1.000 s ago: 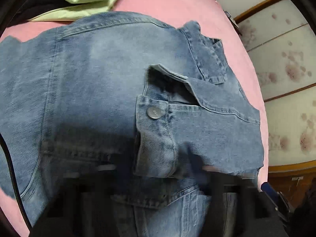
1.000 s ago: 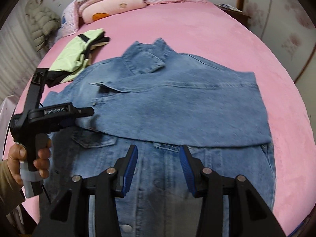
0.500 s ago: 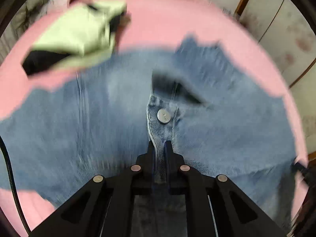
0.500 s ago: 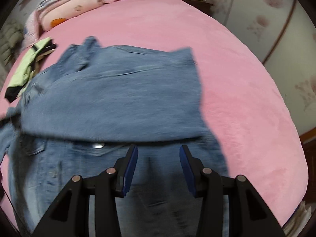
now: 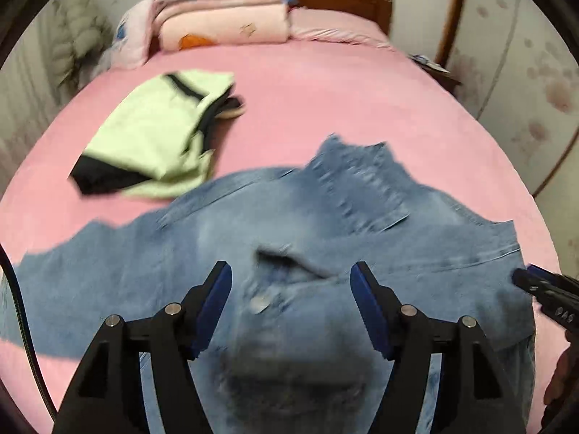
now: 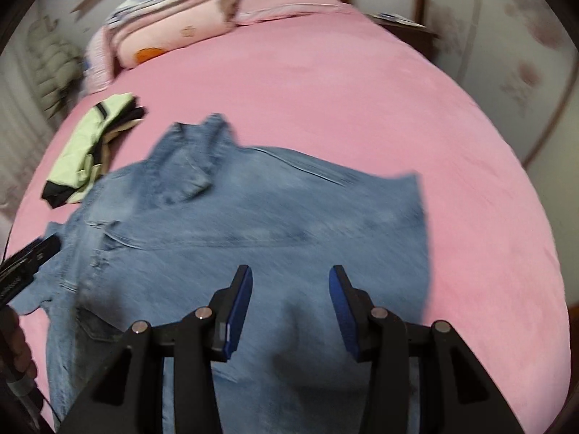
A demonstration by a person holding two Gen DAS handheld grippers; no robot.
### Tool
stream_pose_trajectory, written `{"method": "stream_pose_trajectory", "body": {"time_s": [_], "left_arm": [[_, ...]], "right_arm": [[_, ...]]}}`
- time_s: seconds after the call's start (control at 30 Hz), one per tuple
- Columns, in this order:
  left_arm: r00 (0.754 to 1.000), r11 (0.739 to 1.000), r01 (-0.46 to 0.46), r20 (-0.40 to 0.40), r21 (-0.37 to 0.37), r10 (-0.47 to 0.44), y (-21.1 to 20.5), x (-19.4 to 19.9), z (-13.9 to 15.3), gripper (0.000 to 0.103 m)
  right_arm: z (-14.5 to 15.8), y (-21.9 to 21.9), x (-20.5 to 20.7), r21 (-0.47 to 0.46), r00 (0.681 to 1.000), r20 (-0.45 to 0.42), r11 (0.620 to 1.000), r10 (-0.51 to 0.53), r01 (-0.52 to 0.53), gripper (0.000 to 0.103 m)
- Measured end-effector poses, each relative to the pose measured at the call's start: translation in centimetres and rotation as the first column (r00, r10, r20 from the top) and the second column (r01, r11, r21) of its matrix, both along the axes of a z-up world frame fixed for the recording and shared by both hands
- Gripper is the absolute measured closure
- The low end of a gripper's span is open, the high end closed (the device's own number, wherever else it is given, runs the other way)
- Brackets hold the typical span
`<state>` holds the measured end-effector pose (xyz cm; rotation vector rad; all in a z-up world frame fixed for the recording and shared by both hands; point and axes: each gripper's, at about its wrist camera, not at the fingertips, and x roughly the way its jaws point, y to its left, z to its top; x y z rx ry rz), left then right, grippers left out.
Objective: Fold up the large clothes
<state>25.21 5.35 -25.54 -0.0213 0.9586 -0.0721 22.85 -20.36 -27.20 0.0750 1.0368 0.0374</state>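
Observation:
A blue denim jacket [image 5: 224, 253] lies on the pink bed, a sleeve folded across its front; it also shows in the right wrist view [image 6: 275, 224]. My left gripper [image 5: 291, 275] is open and empty above the jacket's buttoned cuff. My right gripper [image 6: 289, 278] is open and empty above the jacket's lower middle. The right gripper's tip shows at the right edge of the left wrist view [image 5: 542, 289]. The left gripper's tip shows at the left edge of the right wrist view [image 6: 29, 256].
A folded light-green and black garment [image 5: 155, 137] lies on the bed [image 5: 325, 86] behind the jacket's left side, also in the right wrist view [image 6: 87, 148]. Stacked pink quilts [image 5: 224, 18] and a wooden headboard [image 5: 340, 0] are at the far end. Walls border the right.
My left gripper was shut on the denim cuff half a second ago; now it has opened, let go and drawn back. My right gripper stayed open and shifted over the jacket.

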Motion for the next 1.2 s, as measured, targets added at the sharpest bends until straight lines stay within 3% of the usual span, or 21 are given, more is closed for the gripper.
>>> {"method": "stream_pose_trajectory", "body": {"time_s": [0.2,0.33,0.4,0.47,0.6,0.7,0.77,1.0,1.2], "left_arm": [[0.999,0.999,0.046,-0.023,0.029,-0.045,-4.6,4.5,-3.7,0.036],[0.987,0.996,-0.014,-0.159,0.093,0.029,-4.0,7.3,-9.2,0.036],[0.986,0.992,-0.034,-0.160,0.125,0.054,-3.4,7.8,-10.4,0.036],[0.988,0.987,-0.027,-0.148,0.160,0.051,-3.3,8.0,-10.7,0.035],[0.987,0.989,-0.035,-0.152,0.146,0.057,-2.6,8.2,-10.9,0.029],[0.986,0.986,-0.057,-0.148,0.157,0.080,-2.5,8.0,-11.0,0.023],[0.984,0.985,-0.075,-0.149,0.155,0.098,-2.5,7.8,-11.3,0.019],[0.964,0.986,-0.121,-0.223,0.114,0.144,-1.6,8.6,-11.1,0.017],[0.974,0.989,-0.086,-0.201,0.120,0.109,-2.0,6.5,-7.2,0.017]], "right_arm": [[-2.2,4.3,4.5,-0.044,0.989,0.008,0.989,0.145,-0.144,0.059],[-5.8,3.2,7.3,-0.075,0.988,-0.049,0.986,0.144,-0.147,0.059],[-7.8,1.0,8.7,-0.122,0.992,-0.086,0.987,0.094,-0.104,0.059],[-8.4,-1.4,9.2,-0.138,0.996,-0.076,0.989,0.051,-0.061,0.061],[-8.0,-7.0,9.1,-0.233,0.997,-0.043,0.971,-0.059,0.047,0.064],[-8.0,-10.0,8.7,-0.223,0.992,-0.047,0.970,-0.113,0.100,0.064],[-8.1,-11.5,8.2,-0.247,0.987,-0.054,0.960,-0.153,0.136,0.055],[-6.6,-12.7,7.3,-0.156,0.977,-0.086,0.971,-0.197,0.182,0.053],[-2.8,-10.8,4.5,-0.056,0.983,-0.075,0.985,-0.166,0.162,0.052]]}}
